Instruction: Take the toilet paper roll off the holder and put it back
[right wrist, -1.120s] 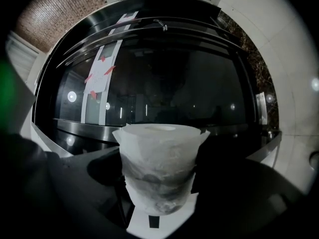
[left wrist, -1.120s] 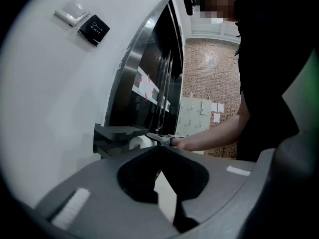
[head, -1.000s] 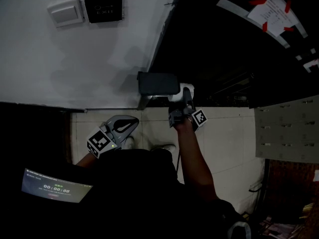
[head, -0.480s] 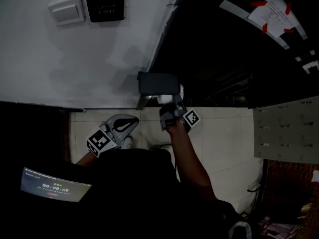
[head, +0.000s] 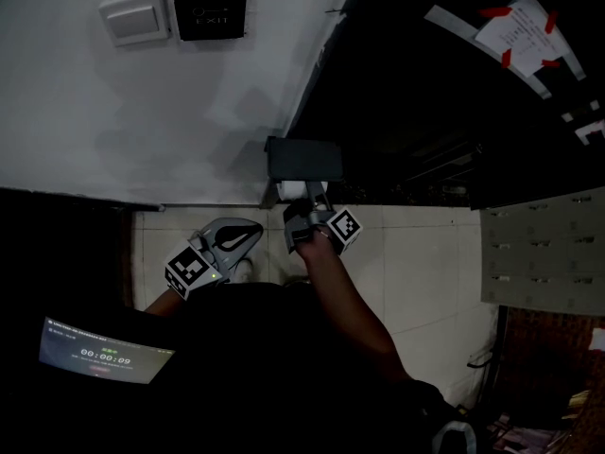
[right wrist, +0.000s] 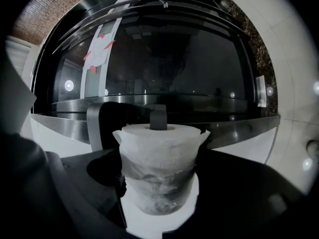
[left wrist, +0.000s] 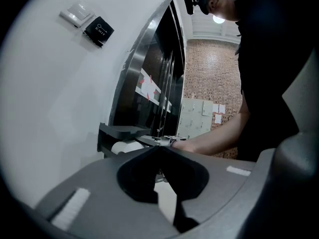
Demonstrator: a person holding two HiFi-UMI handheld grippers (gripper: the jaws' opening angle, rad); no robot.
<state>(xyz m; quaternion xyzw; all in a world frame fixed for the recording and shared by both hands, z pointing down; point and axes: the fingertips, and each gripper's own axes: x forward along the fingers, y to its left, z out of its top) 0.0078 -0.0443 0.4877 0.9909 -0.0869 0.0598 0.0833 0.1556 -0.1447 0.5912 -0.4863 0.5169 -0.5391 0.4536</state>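
Observation:
A dark toilet paper holder is fixed to the white wall where it meets a black glossy panel. The white toilet paper roll sits under the holder's lid, and my right gripper is shut on it. In the right gripper view the roll fills the space between the jaws, with the holder's bar poking out of its core. My left gripper hangs lower left, away from the holder, jaws closed with nothing in them. From the left gripper view the holder and roll show ahead.
A white switch and a black exit button plate sit high on the wall. The black panel carries taped paper. Grey lockers stand right. A lit screen glows at lower left. Pale floor tiles lie below.
My right gripper has carried the roll leftward, from beside the holder's right end to under its lid and onto the bar. The left gripper has stayed where it was.

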